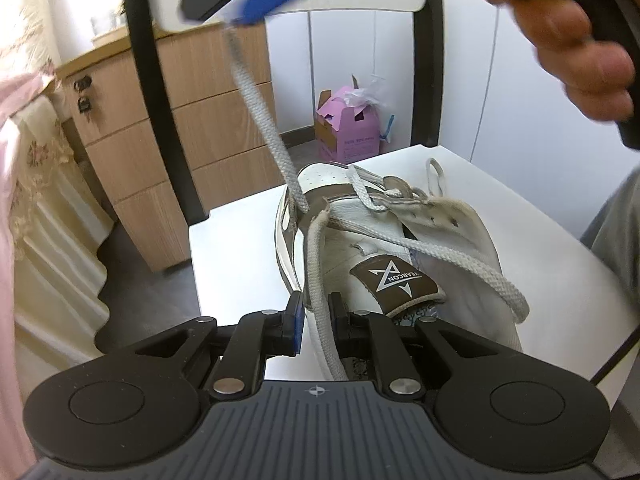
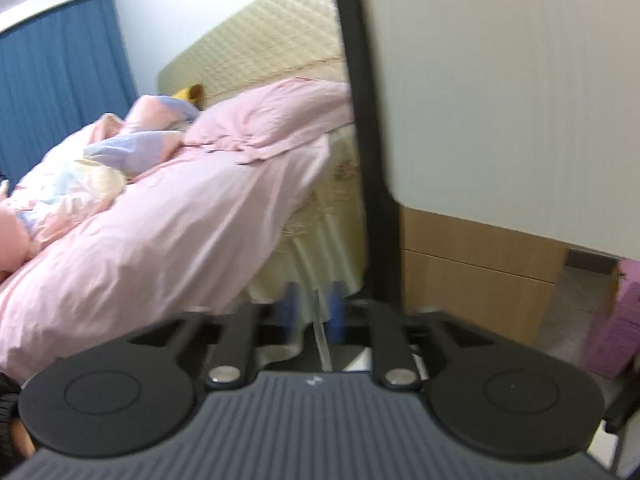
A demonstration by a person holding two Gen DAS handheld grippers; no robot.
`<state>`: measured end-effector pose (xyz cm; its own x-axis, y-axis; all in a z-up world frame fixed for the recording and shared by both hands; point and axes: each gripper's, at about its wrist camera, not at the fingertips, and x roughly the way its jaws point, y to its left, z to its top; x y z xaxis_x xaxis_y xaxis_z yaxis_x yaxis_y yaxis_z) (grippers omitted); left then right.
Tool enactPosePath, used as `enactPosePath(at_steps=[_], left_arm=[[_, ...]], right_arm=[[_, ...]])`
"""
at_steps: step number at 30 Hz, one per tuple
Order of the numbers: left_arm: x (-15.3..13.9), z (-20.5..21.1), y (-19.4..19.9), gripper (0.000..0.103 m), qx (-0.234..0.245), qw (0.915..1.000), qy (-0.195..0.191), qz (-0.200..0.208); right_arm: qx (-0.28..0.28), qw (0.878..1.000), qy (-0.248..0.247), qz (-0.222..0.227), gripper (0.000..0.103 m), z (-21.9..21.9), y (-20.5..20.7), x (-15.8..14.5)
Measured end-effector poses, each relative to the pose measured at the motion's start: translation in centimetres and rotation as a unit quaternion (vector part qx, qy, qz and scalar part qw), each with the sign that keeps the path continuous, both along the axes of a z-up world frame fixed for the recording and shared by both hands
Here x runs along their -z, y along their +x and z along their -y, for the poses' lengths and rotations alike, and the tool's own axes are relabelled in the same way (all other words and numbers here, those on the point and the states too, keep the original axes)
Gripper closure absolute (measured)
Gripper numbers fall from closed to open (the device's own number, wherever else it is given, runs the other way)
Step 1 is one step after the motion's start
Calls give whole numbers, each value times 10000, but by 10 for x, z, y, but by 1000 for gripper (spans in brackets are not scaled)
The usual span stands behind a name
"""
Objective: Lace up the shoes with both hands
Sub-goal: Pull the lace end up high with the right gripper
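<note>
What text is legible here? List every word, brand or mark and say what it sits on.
"WEARCON", with a star-like logo: on the brown tongue label of the white leather lace-up shoe, seen upside down.
Print on the pink cardboard box on the floor: too small to read.
Right wrist view: nothing readable; the box's print is blurred.

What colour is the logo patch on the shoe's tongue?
Brown, with a white star-like emblem; the logo patch shows best in the left wrist view.

Black gripper, blue-padded fingers
</note>
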<state>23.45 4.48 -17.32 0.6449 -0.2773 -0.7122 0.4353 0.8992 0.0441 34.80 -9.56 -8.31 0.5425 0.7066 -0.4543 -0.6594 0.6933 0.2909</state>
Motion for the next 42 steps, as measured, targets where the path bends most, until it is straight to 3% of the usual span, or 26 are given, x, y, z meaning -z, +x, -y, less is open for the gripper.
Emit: enactPosePath(at_steps=[1,7,10,19,22,25,27,28,30,33,39,42], left_arm=[[0,-1,1,90,-16,10000,-38,-21],[-1,-2,3,90,-103,9998,-139,-96],[-1,-4,4,90,-150,9996,-209,-152],[0,-5,6,90,-178,9993,-272,-177],[0,-5,6,90,-173,9993,-270,-188],[0,-5,7,90,-166,9993,-269,-201],[1,-5,7,90,-170,9992,-289,-217],[1,-5,7,90,-171,9992,-294,-220],[1,-5,7,90,-172,9992,-297,-226],[1,-5,6,90,-166,9992,-296,-227],[1,-3,3,90,-163,9994,-231,-197],[2,-1,3,90,-154,9995,-200,-187]], right_arm=[[121,9999,-8,-11,53,5,-1,0],[931,9950,229,-286,47,35,-1,7],[981,9923,315,-690,46,39,3,22],[438,9831,194,-1768,46,-2,24,76],[212,9837,-341,-1752,47,-21,31,82],[-37,9821,-931,-1635,55,-39,36,83],[-79,9803,-1251,-1526,80,-46,37,84],[-67,9793,-1388,-1471,86,-48,38,84],[-15,9799,-1337,-1477,96,-43,38,85],[38,9857,-981,-1373,98,-36,34,72],[123,9944,-15,-1047,98,-22,22,31],[128,9966,318,-746,98,-21,17,-4]])
